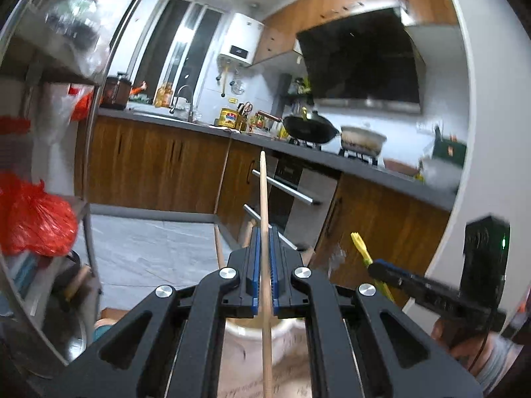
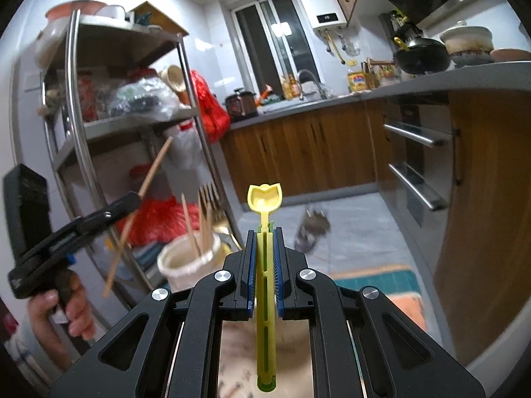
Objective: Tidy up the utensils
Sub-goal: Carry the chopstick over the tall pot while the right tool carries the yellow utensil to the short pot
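Note:
My left gripper (image 1: 264, 232) is shut on a long wooden chopstick (image 1: 264, 199) that points up past the fingertips; it also shows in the right wrist view (image 2: 132, 199) with the chopstick (image 2: 156, 165) tilted. My right gripper (image 2: 264, 232) is shut on a yellow-green plastic utensil (image 2: 265, 199) with a tulip-shaped end; it appears in the left wrist view (image 1: 378, 270) holding the utensil (image 1: 361, 248). A white utensil jar (image 2: 186, 262) holds chopsticks and golden forks (image 2: 209, 205), just left of my right gripper. The jar's rim (image 1: 239, 326) shows under my left gripper.
A metal shelf rack (image 2: 79, 132) with bags and bowls stands at the left, a red bag (image 1: 33, 219) on it. Wooden kitchen cabinets (image 1: 159, 165) and a grey counter (image 1: 365, 165) with a wok (image 1: 308, 127) lie ahead. An oven with handles (image 2: 415, 165) is at the right.

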Tool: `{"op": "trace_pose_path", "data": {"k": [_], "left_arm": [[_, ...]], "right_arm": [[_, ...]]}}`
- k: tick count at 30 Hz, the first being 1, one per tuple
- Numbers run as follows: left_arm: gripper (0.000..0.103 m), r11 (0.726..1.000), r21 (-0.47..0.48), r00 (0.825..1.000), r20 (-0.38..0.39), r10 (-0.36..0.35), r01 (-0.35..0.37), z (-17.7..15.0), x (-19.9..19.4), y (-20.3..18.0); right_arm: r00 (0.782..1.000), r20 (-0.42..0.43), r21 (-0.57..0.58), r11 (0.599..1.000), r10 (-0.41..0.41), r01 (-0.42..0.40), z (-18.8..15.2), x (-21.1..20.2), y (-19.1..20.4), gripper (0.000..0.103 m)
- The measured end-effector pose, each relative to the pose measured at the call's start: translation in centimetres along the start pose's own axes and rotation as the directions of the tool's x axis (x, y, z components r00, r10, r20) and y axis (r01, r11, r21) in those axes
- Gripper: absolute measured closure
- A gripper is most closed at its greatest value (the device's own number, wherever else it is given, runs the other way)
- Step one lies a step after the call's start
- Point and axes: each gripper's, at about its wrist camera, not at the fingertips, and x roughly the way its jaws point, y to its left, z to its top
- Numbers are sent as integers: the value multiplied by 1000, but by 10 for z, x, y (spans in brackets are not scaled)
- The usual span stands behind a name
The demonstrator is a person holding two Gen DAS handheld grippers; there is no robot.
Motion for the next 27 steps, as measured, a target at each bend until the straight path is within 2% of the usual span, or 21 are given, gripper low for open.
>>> {"op": "trace_pose_path", "data": {"k": [5,15,18,22,24,27], "left_arm": [[98,999,-48,999,33,15,-14,7,26,14],[98,996,3,987,128,93,-95,1,55,10],[98,990,47,980,151,127,-136,-4,61,4],[98,987,95,983,140,119,-133,-12,63,-1],[98,981,134,982,144,123,-142,-17,59,-5],[98,981,142,986,125,115,-133,-22,52,-4]], "right_arm": [[999,28,50,998,44,-45,18,27,-2,93],[998,24,61,996,65,-67,13,73,0,93],[998,21,33,998,54,-54,9,80,5,93],[1000,15,21,999,23,-23,3,92,6,93],[1000,24,-7,1000,-6,6,0,96,8,93],[998,39,-76,995,-54,57,-6,99,14,93]]}}
